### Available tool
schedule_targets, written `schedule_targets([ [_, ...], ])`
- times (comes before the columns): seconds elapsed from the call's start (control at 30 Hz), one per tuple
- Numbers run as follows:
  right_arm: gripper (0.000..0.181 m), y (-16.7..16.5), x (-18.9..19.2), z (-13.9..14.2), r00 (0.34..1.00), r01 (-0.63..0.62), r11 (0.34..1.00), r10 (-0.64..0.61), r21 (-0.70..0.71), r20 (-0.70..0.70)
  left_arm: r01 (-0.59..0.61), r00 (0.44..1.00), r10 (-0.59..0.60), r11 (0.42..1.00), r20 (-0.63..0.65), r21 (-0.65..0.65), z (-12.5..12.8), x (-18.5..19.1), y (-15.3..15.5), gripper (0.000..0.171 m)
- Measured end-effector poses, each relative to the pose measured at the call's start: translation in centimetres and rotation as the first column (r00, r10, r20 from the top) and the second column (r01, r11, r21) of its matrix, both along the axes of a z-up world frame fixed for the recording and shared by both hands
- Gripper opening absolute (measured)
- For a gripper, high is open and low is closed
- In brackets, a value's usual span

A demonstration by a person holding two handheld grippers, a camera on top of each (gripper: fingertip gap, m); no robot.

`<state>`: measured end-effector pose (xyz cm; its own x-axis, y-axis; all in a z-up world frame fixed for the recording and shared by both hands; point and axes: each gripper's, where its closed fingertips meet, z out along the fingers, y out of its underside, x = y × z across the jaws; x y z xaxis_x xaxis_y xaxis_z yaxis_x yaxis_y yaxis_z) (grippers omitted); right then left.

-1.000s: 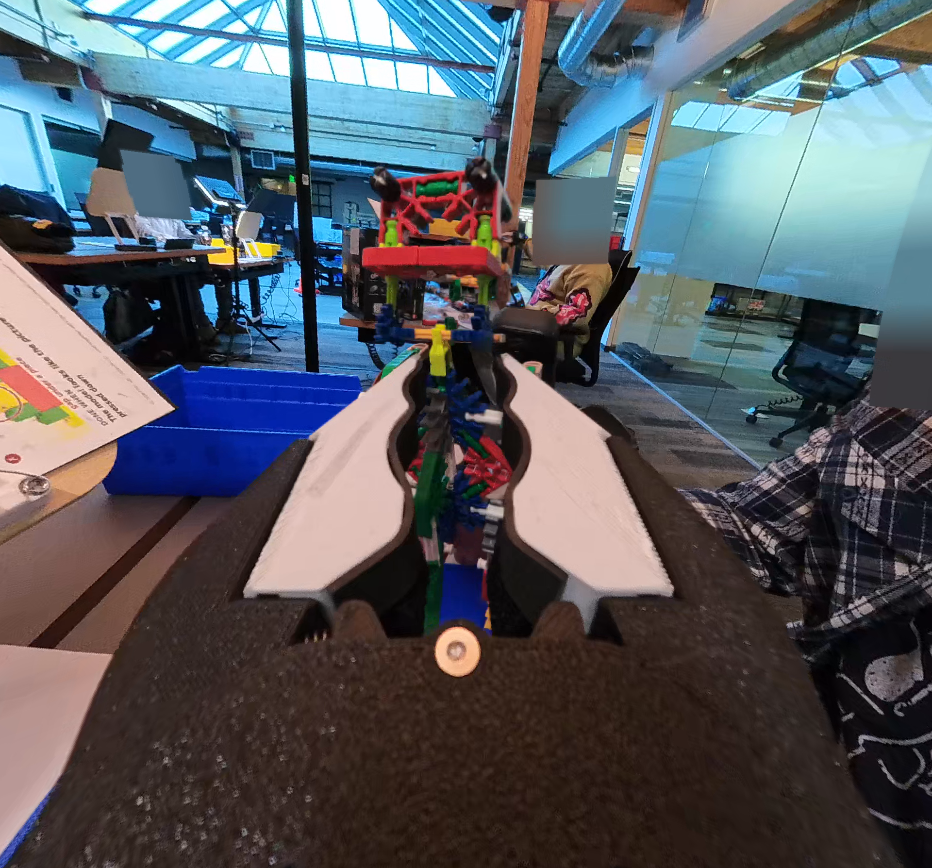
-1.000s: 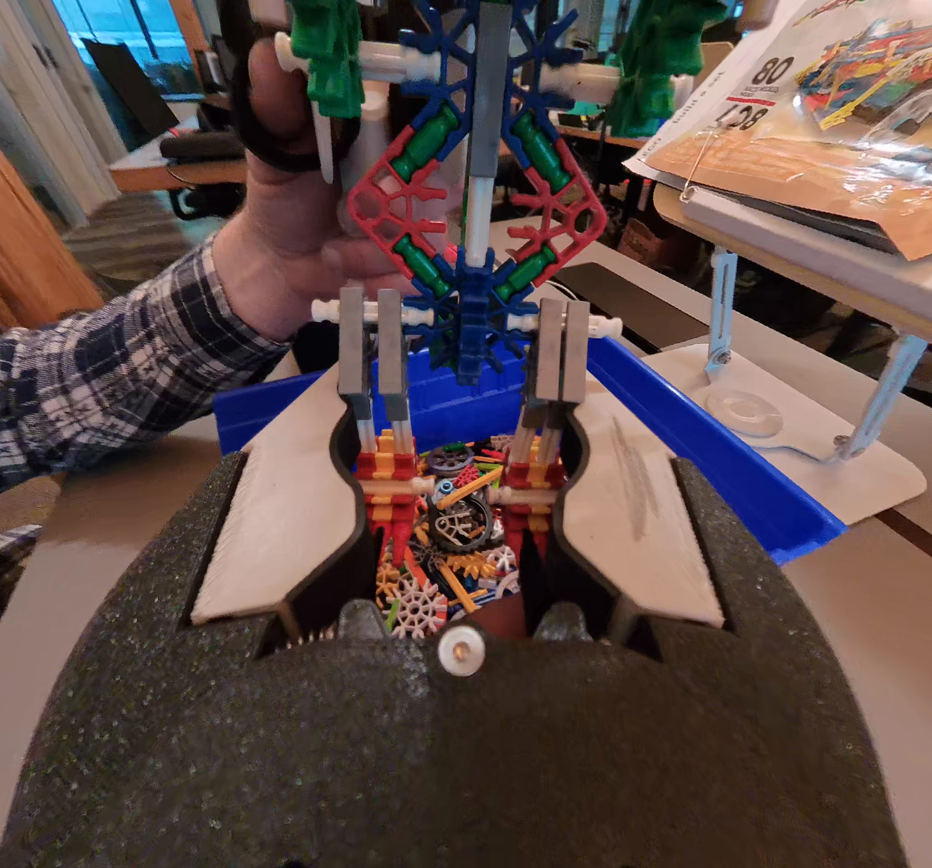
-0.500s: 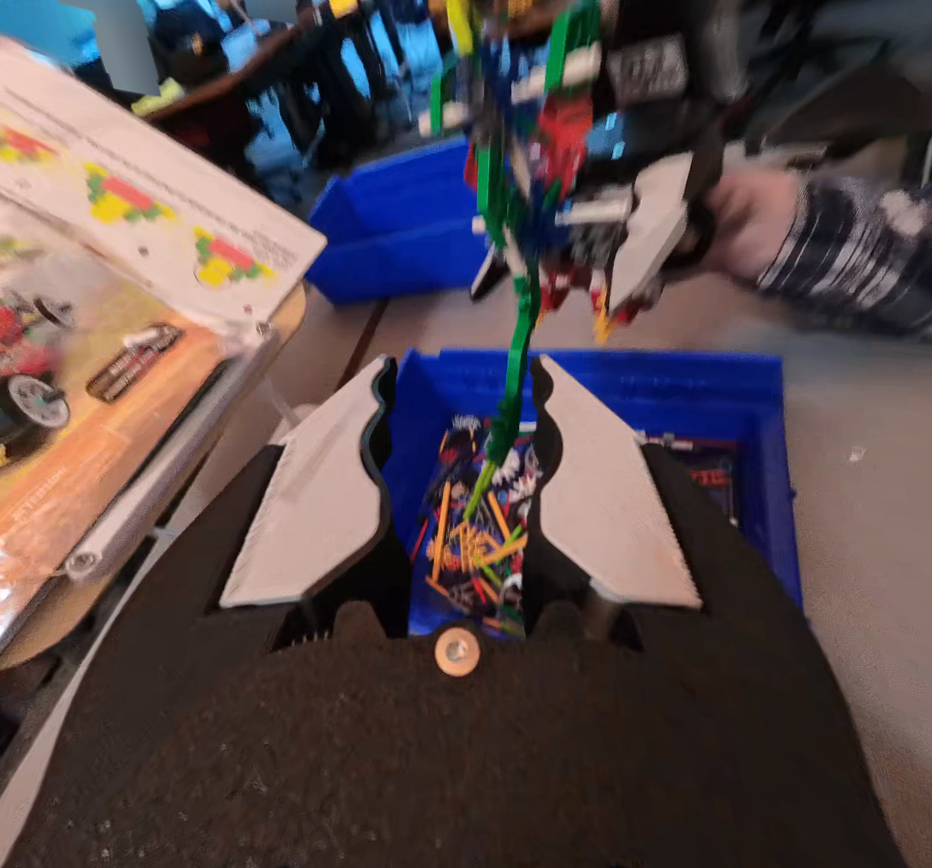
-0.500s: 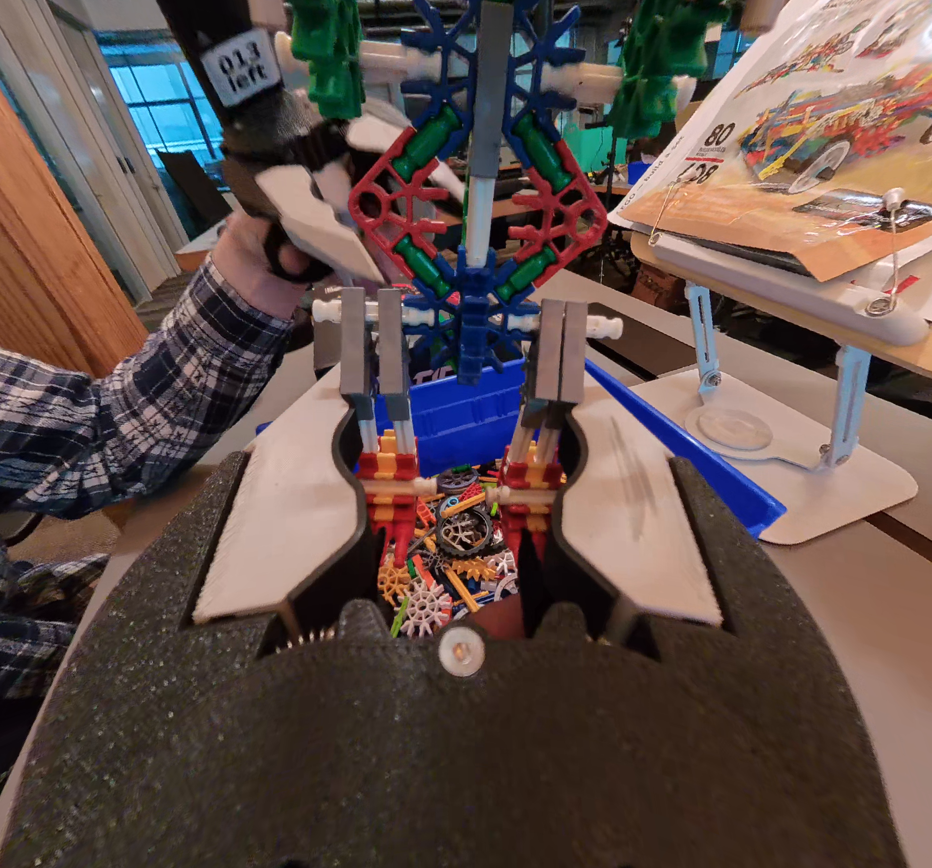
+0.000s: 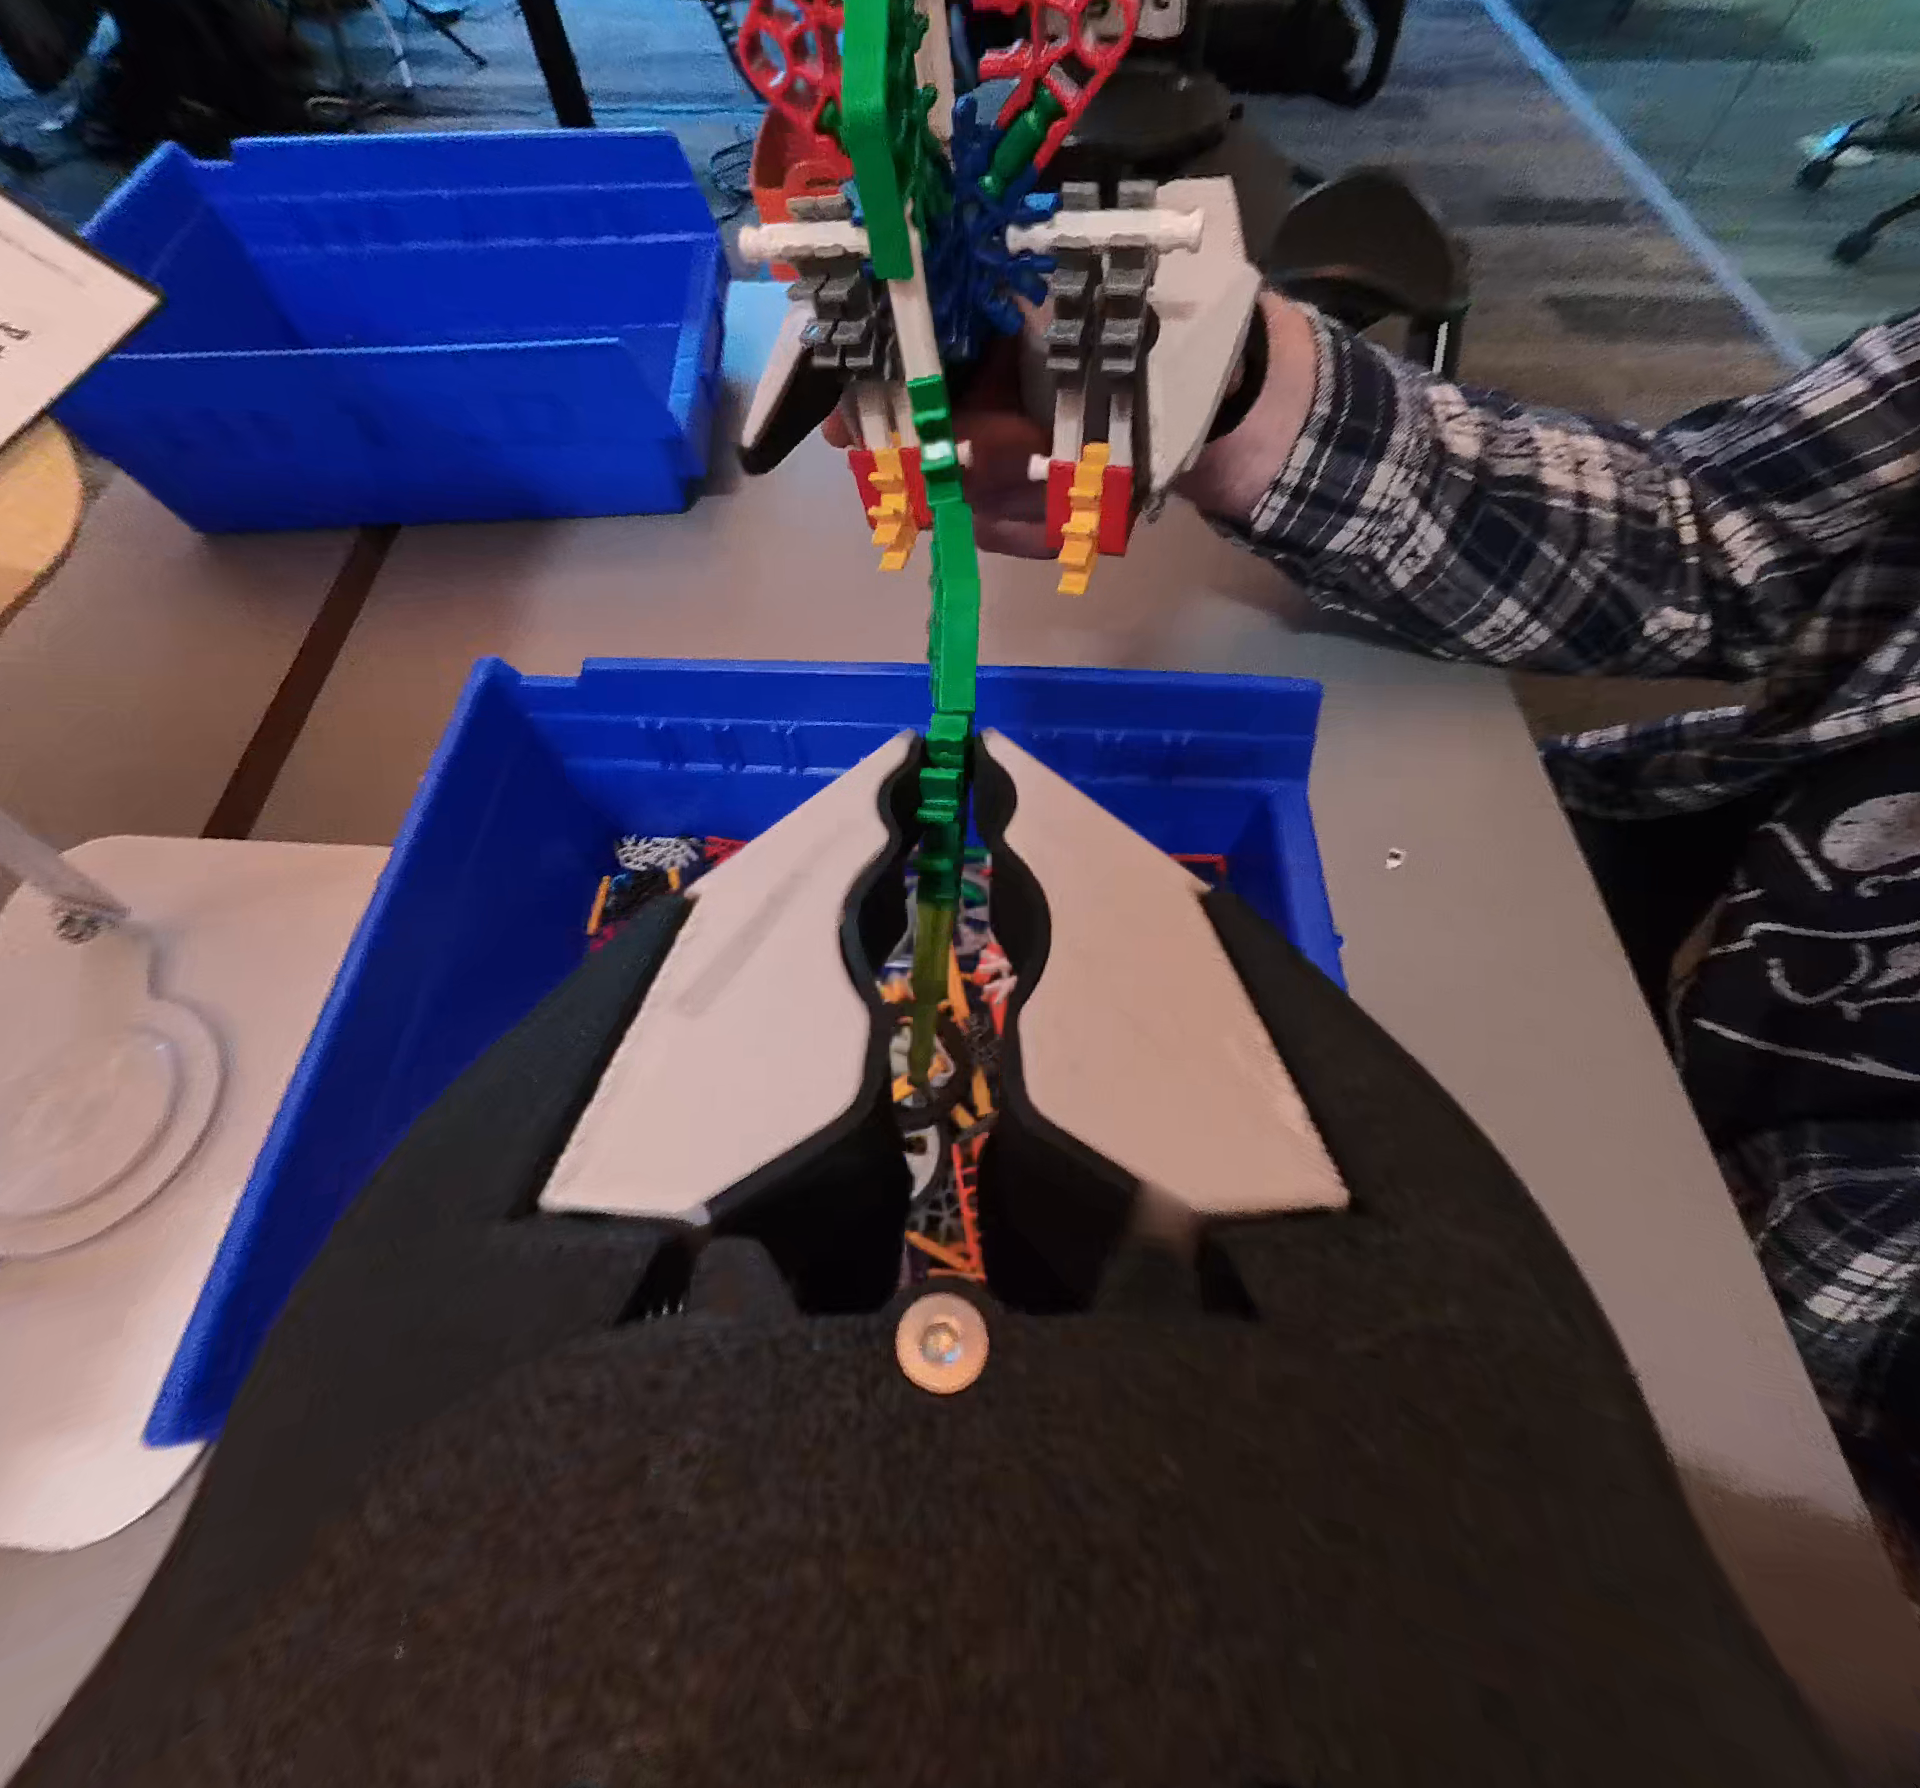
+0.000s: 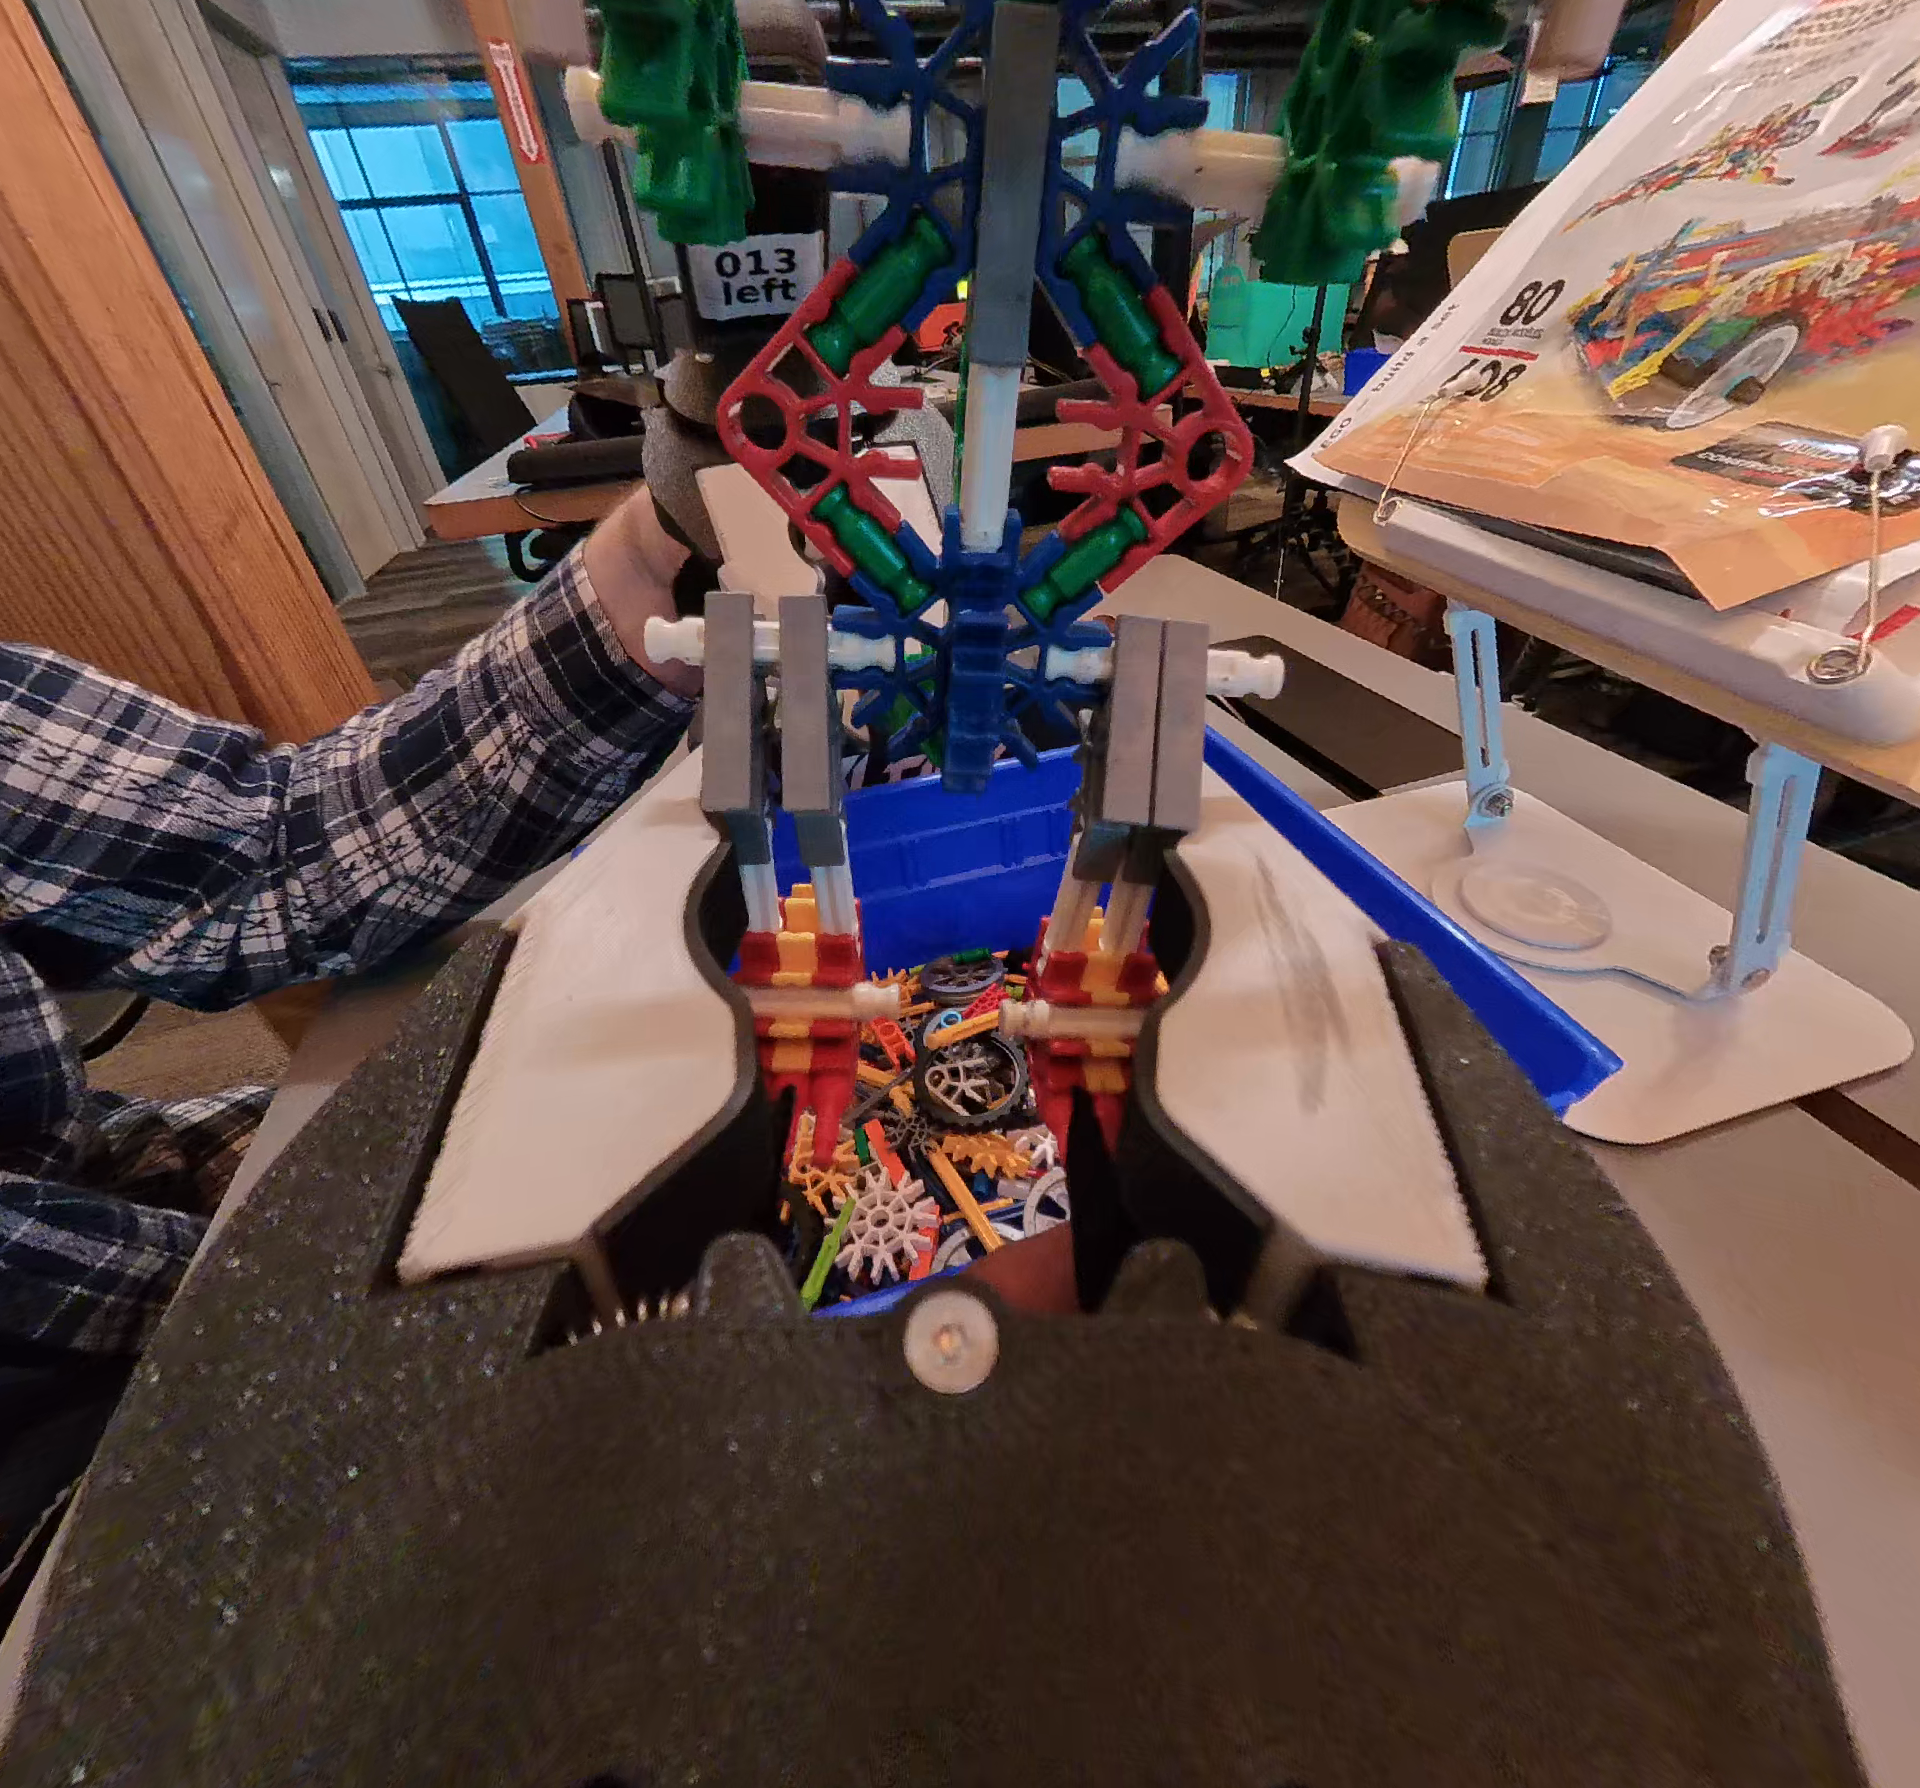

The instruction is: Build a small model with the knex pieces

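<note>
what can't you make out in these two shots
- Top of the multicoloured plastic rod-and-connector model: cut off by the upper edge in both wrist views.
- Most loose parts in the near blue plastic bin: left wrist view, hidden behind the left gripper.
- Right gripper contact with the model's legs: right wrist view, hidden behind the fingers.

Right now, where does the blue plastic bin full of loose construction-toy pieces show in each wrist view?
Left wrist view: the blue plastic bin fills the middle, under the left gripper, which pinches a green chain.
Right wrist view: its far wall shows at centre, between the right gripper's fingers.
Shared landmark: the multicoloured toy model held above the bin.
</note>
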<state>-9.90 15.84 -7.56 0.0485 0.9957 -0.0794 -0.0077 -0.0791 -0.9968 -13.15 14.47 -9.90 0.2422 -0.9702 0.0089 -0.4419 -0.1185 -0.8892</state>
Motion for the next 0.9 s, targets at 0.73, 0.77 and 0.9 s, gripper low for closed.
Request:
schedule_targets([
  [0.73,0.077,-1.2,-1.4,-2.6,0.991,-0.054,0.997,0.046,0.054,0.129,-0.095,0.967,0.051,0.981,0.248,0.169,8.1,1.7,-0.7,0.039],
  [0.77,0.077,-1.2,-1.5,-2.8,0.990,-0.057,0.997,0.050,0.052,0.134,-0.086,0.965,0.036,0.979,0.259,0.184,8.2,2.2,-1.0,0.039],
  [0.9,0.077,-1.6,-2.0,-3.2,0.986,-0.075,0.996,0.066,0.052,0.153,-0.105,0.949,0.048,0.980,0.311,0.171,8.7,3.0,-0.5,0.039],
])
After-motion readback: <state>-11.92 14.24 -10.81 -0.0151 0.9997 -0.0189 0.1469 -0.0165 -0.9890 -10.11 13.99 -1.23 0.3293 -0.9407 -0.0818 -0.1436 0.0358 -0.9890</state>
